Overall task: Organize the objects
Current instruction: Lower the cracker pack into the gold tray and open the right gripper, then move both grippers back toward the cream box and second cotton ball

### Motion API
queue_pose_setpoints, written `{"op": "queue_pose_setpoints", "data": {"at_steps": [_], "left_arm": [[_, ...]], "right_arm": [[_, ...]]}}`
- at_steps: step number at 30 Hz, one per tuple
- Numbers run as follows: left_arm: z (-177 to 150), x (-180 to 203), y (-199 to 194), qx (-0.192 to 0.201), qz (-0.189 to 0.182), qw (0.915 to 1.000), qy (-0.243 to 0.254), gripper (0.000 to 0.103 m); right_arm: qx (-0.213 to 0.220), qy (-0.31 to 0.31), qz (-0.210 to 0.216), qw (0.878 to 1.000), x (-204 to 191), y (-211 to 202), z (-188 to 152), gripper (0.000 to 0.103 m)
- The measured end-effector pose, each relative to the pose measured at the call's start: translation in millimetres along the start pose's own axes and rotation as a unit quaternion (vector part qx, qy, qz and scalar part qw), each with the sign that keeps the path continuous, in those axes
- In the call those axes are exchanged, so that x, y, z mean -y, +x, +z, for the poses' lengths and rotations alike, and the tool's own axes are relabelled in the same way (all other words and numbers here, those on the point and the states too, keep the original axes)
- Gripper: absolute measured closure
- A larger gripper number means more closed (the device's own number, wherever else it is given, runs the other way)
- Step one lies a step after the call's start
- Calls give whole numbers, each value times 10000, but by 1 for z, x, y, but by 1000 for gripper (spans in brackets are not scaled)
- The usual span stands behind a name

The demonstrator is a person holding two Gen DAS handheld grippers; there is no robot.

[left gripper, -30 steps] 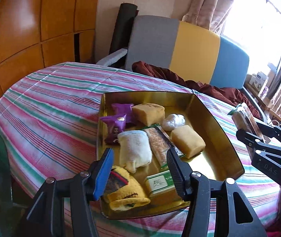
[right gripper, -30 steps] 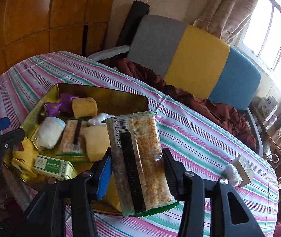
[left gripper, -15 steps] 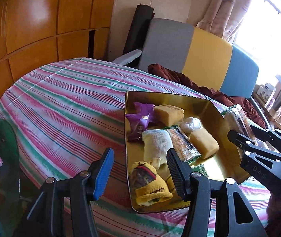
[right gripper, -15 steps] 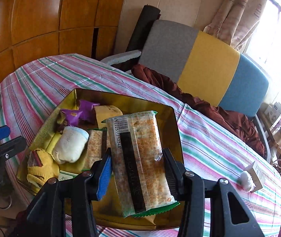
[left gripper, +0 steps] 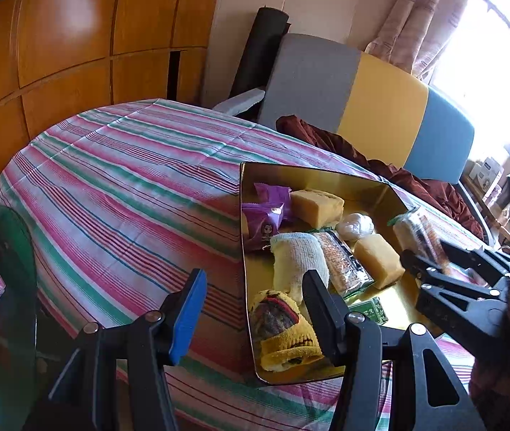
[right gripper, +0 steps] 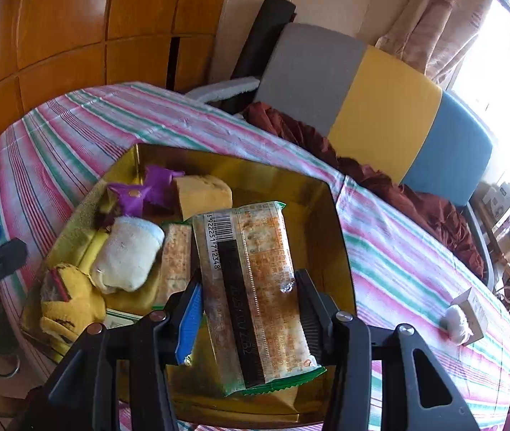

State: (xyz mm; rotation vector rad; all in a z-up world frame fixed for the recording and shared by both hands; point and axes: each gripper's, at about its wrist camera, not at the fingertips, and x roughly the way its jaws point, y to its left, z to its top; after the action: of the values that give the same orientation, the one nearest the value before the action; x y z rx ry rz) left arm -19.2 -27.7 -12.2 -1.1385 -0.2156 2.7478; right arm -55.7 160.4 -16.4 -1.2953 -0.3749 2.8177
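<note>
A: What is held, and where?

B: A flat, clear-wrapped packet of crackers with a green edge and a barcode (right gripper: 255,294) is clamped across its width by the right gripper (right gripper: 251,305), above the near right part of the shiny gold metal tray (right gripper: 337,215) on the striped tablecloth (left gripper: 129,179). The left gripper (left gripper: 255,309) stands part open with nothing between its jaws, over the tray's near left edge.

A: How is the packet expected to handle?

B: It is judged light and stiff along its length, but brittle inside; the film looks slippery. A firm squeeze could crack the biscuits, so the long edges near the middle are the place to be gripped.

A: And the rest?

B: A yellow knitted sock (right gripper: 71,305) and a white rolled cloth (right gripper: 125,258) are soft and may be pinched anywhere. A small white box (right gripper: 470,309) lies outside the tray, well apart.
</note>
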Motion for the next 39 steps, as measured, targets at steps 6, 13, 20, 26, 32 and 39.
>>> {"op": "queue_pose_setpoints", "data": {"at_steps": [6,13,20,26,32,39], "left_arm": [[-1,0,-1,18,56,10000,51,44],[-4,5,1,-43,70,9998,166,42],[-6,15,0,-35,54,9994,347,37],[-7,25,-3,-20,80,9986,516,35],[-7,45,-6,20,-38,9969,786,31],[-5,73,-9,67,-184,9936,1113,30]], "right_arm": [[-608,199,7,9979,8,38,-17,54],[-895,462,267,9946,17,53,-26,53],[-795,552,446,9943,22,45,-27,45],[-573,630,531,9949,32,31,-24,41],[-258,750,527,9955,60,7,-24,25],[-110,1089,145,9939,118,-13,-28,23]]}}
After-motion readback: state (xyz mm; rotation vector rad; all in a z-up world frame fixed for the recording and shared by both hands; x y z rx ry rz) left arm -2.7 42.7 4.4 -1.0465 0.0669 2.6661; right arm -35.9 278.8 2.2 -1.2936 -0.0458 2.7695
